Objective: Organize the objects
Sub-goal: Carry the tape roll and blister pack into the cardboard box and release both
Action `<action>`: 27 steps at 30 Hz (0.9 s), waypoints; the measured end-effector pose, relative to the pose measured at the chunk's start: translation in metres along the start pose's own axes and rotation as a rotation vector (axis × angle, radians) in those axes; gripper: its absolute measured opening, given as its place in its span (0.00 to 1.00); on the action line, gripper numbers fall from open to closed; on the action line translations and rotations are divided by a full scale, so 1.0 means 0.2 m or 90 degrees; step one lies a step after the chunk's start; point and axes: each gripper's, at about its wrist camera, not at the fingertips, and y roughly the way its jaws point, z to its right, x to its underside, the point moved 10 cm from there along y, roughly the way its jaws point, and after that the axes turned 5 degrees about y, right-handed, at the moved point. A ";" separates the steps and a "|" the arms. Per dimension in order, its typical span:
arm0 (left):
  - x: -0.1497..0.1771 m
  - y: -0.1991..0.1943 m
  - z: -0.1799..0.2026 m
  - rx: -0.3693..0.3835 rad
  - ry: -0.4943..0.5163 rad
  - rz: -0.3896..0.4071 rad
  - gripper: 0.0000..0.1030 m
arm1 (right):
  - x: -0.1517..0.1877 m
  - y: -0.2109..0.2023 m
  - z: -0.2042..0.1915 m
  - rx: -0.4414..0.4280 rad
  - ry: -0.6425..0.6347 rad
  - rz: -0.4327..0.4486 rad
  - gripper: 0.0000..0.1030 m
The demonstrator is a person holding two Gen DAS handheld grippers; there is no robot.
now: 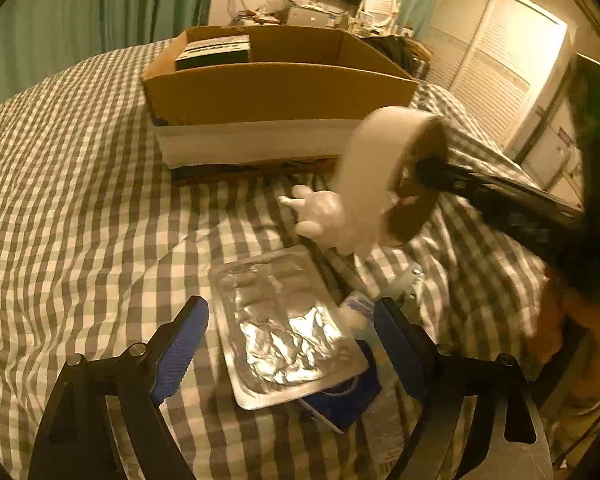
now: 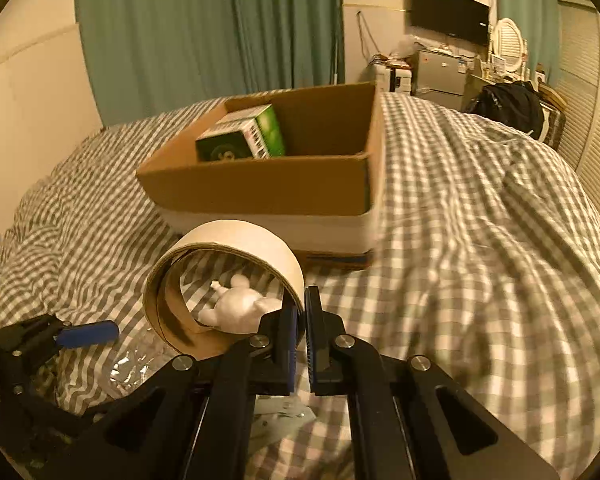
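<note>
On the grey-and-white checked bedspread (image 1: 80,200), the left claw (image 1: 288,344) hangs released, its blue-padded fingers (image 1: 180,344) spread wide to either side of a flat silver foil blister tray (image 1: 284,328). The tray lies on the bed, its near corner overlapping a dark blue packet (image 1: 348,400); a small clear plastic-wrapped item with a blue-and-white label (image 1: 360,304) lies just beside the tray's right edge. Beyond the tray sits a white lumpy figurine (image 1: 324,212) on the bedspread, near the front wall of an open brown cardboard box with a white band along its base (image 1: 276,96). Inside the box, at its left end, rests a dark green printed carton (image 2: 240,136).

To the right, the right claw (image 2: 302,320) is clenched on the rim of a wide roll of pale tape on a brown cardboard core (image 2: 224,280), holding it in the air on edge, above the bed and in front of the box. Through the roll's hollow centre, in the right wrist view, the white figurine shows below.
</note>
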 end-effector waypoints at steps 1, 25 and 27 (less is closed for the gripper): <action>0.00 0.01 -0.02 -0.005 -0.010 -0.003 0.85 | 0.00 -0.02 0.01 0.001 0.003 0.003 0.03; -0.26 -0.23 -0.04 -0.039 -0.045 0.069 0.72 | -0.14 -0.25 0.03 0.004 -0.027 0.046 0.04; -0.38 -0.30 -0.06 -0.053 -0.037 0.103 0.72 | -0.23 -0.26 0.02 0.010 -0.039 0.057 0.04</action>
